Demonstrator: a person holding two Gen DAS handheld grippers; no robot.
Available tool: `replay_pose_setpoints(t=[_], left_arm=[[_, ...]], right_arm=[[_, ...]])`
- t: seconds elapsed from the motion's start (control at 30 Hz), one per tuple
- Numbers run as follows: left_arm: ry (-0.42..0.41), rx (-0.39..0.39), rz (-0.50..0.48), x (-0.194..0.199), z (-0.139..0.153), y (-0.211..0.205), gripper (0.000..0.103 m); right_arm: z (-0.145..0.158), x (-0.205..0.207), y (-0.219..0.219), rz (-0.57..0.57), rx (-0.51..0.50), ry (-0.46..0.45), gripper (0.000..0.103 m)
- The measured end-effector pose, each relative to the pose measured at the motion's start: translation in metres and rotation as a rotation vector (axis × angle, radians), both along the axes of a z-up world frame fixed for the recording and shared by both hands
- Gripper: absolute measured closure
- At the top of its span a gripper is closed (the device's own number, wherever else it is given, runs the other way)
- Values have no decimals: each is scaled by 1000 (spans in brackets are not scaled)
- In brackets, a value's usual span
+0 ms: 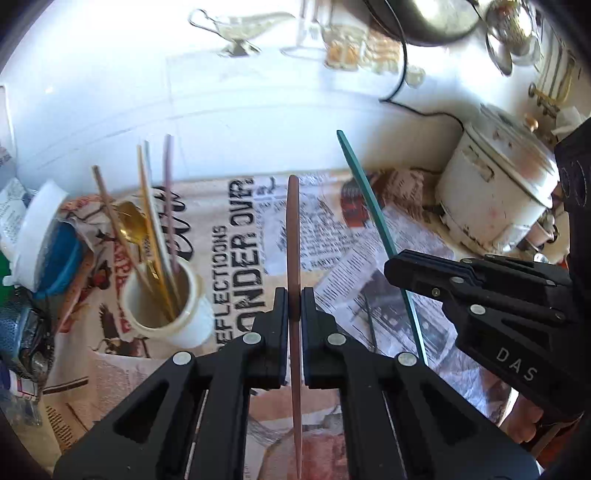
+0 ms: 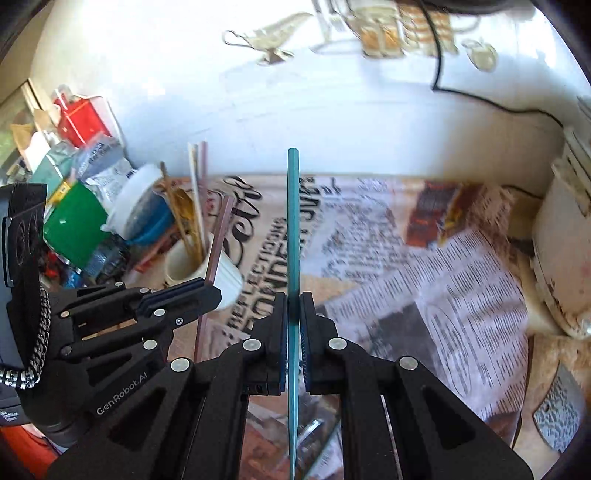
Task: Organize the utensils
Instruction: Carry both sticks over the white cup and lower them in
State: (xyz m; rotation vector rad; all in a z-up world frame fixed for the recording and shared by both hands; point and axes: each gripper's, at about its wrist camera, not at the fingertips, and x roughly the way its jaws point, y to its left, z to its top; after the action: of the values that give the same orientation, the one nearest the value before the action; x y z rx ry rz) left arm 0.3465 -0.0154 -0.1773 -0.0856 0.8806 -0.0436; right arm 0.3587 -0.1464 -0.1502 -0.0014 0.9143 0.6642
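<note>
My left gripper (image 1: 294, 306) is shut on a brown chopstick (image 1: 293, 229) that points forward above the newspaper. My right gripper (image 2: 294, 310) is shut on a teal chopstick (image 2: 293, 221); it also shows in the left wrist view (image 1: 369, 199), at the right. A white cup (image 1: 166, 306) to the left holds several chopsticks and a gold spoon (image 1: 133, 221). In the right wrist view the cup (image 2: 218, 277) sits just behind the left gripper (image 2: 207, 295), which holds the brown chopstick (image 2: 218, 240).
Newspaper (image 1: 332, 240) covers the counter. A white rice cooker (image 1: 495, 195) stands at the right with a black cord (image 1: 417, 107) along the white wall. A blue bowl with a white lid (image 1: 48, 236), a green container (image 2: 74, 225) and packets clutter the left. A silver gravy boat (image 1: 243, 26) sits at the back.
</note>
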Motion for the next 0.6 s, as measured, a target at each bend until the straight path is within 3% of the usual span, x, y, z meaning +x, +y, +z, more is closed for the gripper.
replay_pose_setpoints(t=[0.23,0.6], left_arm=[[-89,14,87,-7,33,41,99],[-239,-40,218,-11,77,116,99]], right_arm=[[20,8,36,40,62,-43,97],[38,24,88,29,157,-92,97]])
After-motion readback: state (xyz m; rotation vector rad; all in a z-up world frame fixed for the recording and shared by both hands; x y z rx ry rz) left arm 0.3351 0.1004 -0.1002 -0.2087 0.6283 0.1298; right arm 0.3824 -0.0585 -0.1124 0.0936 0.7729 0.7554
